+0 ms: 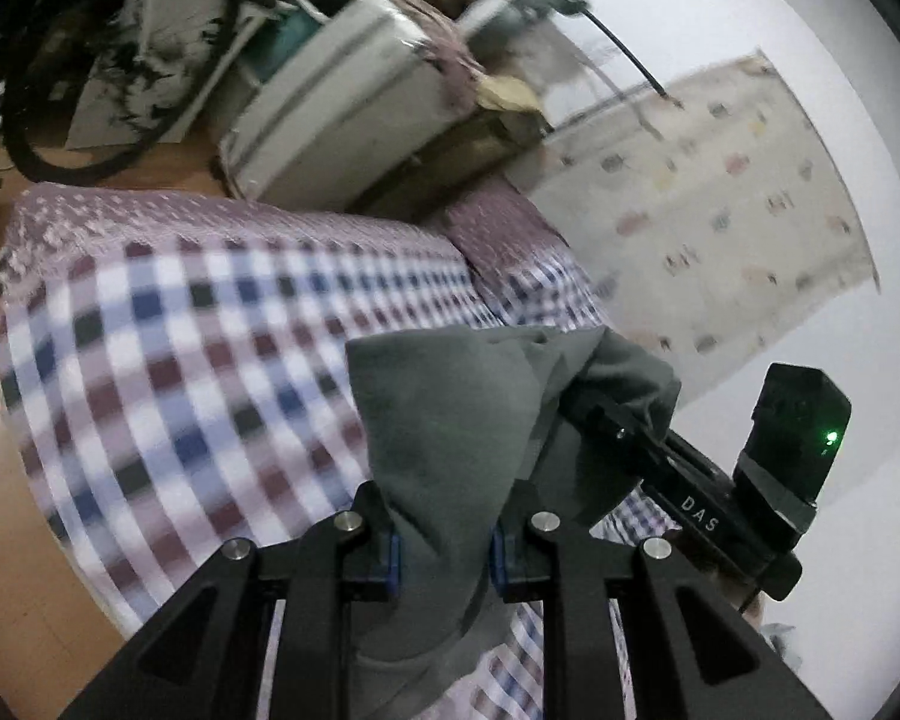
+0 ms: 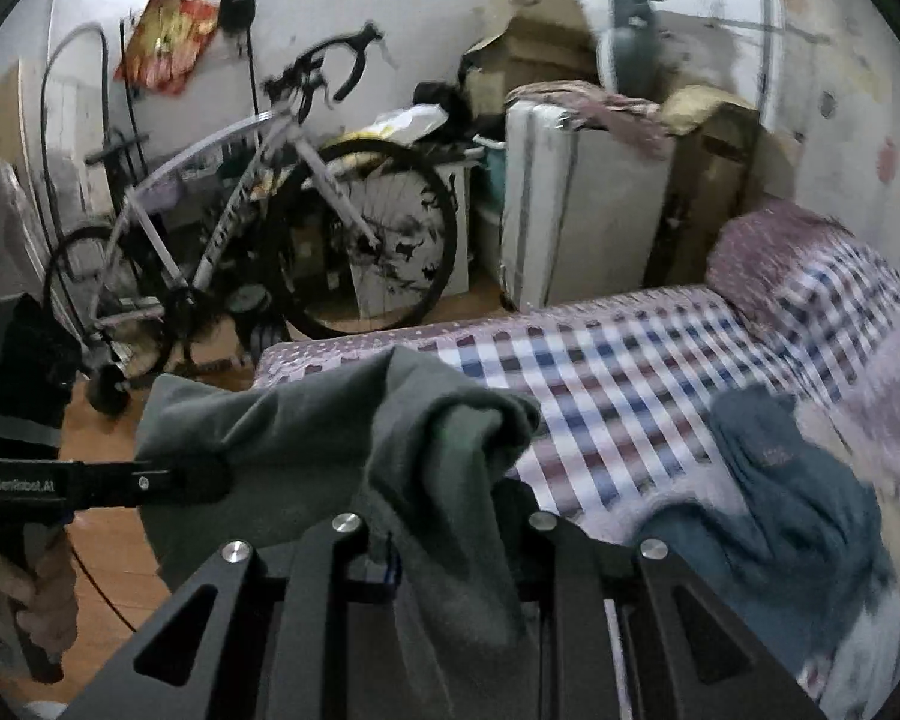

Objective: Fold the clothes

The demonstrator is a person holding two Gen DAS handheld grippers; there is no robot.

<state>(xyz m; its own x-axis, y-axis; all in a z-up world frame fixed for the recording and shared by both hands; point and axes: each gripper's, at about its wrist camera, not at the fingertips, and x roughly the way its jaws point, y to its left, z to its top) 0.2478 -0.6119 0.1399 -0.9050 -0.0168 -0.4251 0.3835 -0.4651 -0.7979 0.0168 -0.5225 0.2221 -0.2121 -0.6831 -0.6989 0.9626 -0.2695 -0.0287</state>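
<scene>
Bed (image 2: 630, 360) under checked sheet (image 1: 210, 360) of white, blue and maroon squares, with a finer speckled maroon border at the far edge. Pillow (image 2: 810, 276) in matching check at far right end. Crumpled blue garment (image 2: 798, 498) lying on sheet, near right. Wooden floor (image 2: 108, 540) beside bed at left.

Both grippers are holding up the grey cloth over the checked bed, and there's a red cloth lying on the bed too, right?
Almost. The other cloth lying on the checked bed is dark blue, not red; the right wrist view shows it. The rest holds: the left gripper and the right gripper are both holding up the grey cloth over the bed.
</scene>
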